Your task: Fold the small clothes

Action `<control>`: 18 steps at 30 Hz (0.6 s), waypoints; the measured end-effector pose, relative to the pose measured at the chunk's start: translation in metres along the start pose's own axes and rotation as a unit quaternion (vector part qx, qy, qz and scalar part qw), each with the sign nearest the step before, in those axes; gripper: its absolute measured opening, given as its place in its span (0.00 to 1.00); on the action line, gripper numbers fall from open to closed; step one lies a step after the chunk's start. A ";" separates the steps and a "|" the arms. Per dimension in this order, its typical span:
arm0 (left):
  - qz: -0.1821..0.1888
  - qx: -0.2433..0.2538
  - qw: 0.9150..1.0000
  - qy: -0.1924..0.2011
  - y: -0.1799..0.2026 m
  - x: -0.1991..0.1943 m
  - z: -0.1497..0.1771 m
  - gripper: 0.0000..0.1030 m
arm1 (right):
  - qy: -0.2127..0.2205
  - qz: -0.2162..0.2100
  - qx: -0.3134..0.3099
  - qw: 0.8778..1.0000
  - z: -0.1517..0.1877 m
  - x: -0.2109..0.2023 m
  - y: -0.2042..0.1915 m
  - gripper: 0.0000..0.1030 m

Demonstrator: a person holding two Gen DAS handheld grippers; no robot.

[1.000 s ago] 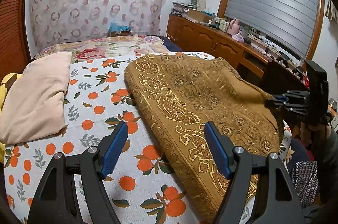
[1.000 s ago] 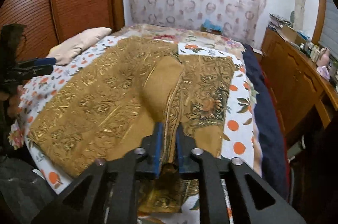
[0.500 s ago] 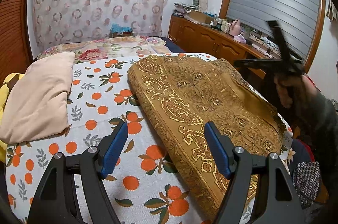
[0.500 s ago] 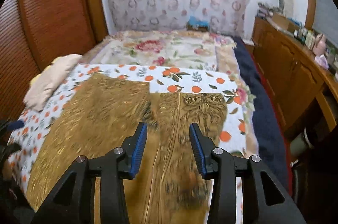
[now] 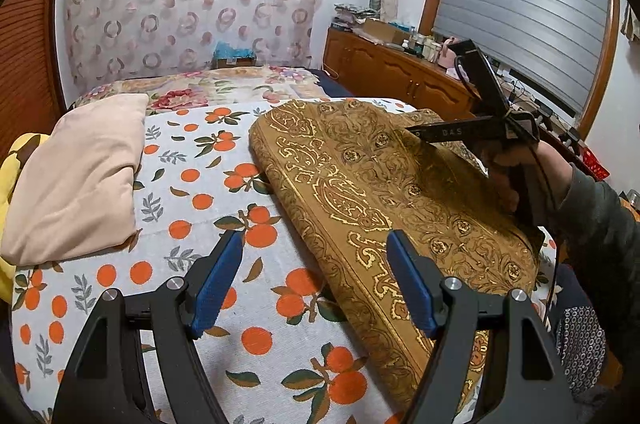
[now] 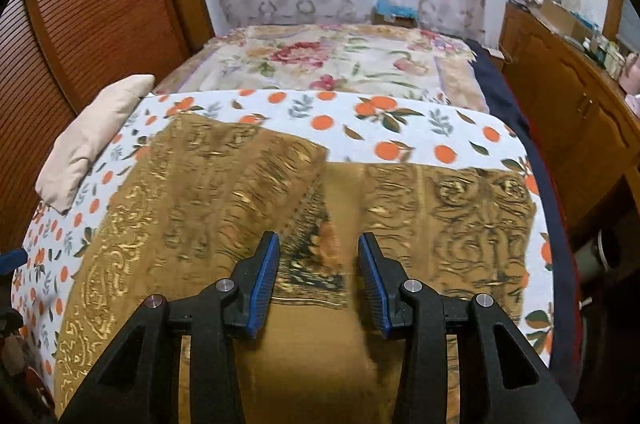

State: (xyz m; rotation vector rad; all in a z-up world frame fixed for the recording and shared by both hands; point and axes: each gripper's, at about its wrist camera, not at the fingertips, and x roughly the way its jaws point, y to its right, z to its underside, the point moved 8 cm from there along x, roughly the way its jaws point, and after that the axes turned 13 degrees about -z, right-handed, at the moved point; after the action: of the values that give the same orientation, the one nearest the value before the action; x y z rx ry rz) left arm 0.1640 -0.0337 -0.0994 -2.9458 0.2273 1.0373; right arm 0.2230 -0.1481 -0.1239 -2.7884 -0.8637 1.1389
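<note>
Surroundings: folded pale pink cloth (image 5: pixel 80 176) at the left edge of the orange-print bed sheet (image 5: pixel 200 184); wooden cabinet (image 6: pixel 568 104) to the right.
Garment: brown gold-patterned garment (image 5: pixel 380 192) spread on the bed.
Left tool (image 5: pixel 312 288): spread, empty, over the garment's left edge.
Right tool (image 6: pixel 318 280): spread, empty, above the garment's middle.

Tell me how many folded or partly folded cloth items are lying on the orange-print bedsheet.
2: the gold-patterned brown garment spread in the middle, and the folded pale pink cloth at the left edge. Others may be out of view.
</note>
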 end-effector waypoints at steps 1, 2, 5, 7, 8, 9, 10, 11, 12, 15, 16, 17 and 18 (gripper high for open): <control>0.000 0.000 1.000 0.000 0.000 0.000 0.000 0.73 | 0.004 -0.004 -0.002 1.000 0.000 0.000 -0.004 0.42; 0.000 0.000 1.000 0.000 0.000 0.000 0.000 0.73 | 0.006 -0.008 -0.002 1.000 0.001 0.000 -0.007 0.42; 0.000 -0.001 1.000 -0.002 0.000 0.000 0.001 0.73 | 0.005 -0.007 -0.007 1.000 0.005 0.009 -0.006 0.42; 0.001 -0.002 1.000 -0.003 0.000 0.001 0.001 0.73 | -0.002 0.011 -0.013 1.000 0.008 0.020 0.001 0.42; 0.001 -0.002 1.000 -0.004 -0.001 0.001 0.002 0.73 | -0.005 0.013 -0.010 1.000 0.008 0.022 0.003 0.42; 0.001 -0.002 1.000 -0.006 0.000 0.002 0.003 0.73 | -0.010 0.016 -0.007 1.000 0.008 0.024 0.006 0.42; 0.002 -0.003 1.000 -0.006 0.000 0.002 0.004 0.73 | -0.012 0.018 -0.002 1.000 0.008 0.027 0.008 0.42; 0.002 -0.003 1.000 -0.007 0.000 0.002 0.004 0.73 | -0.014 0.015 0.003 1.000 0.008 0.030 0.010 0.42; 0.003 -0.003 1.000 -0.008 0.000 0.001 0.005 0.73 | -0.016 0.007 0.008 1.000 0.009 0.033 0.011 0.41; 0.003 -0.003 1.000 -0.008 0.000 0.000 0.006 0.73 | -0.012 -0.037 -0.012 0.999 0.009 0.031 -0.004 0.07; 0.002 -0.003 1.000 -0.008 0.000 0.000 0.006 0.73 | -0.005 -0.031 -0.032 0.999 0.008 0.024 -0.010 0.05; 0.002 -0.003 1.000 -0.008 0.000 0.000 0.006 0.73 | 0.005 -0.023 -0.054 0.998 0.006 0.016 -0.016 0.05; 0.002 -0.004 1.000 -0.008 -0.001 0.001 0.006 0.73 | 0.017 -0.017 -0.073 0.997 0.004 0.007 -0.023 0.04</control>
State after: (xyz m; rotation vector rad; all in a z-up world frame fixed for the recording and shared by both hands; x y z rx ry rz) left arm 0.1609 -0.0326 -0.1044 -2.9441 0.2291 1.0633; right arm 0.2133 -0.1257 -0.1269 -2.8858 -1.0278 1.0616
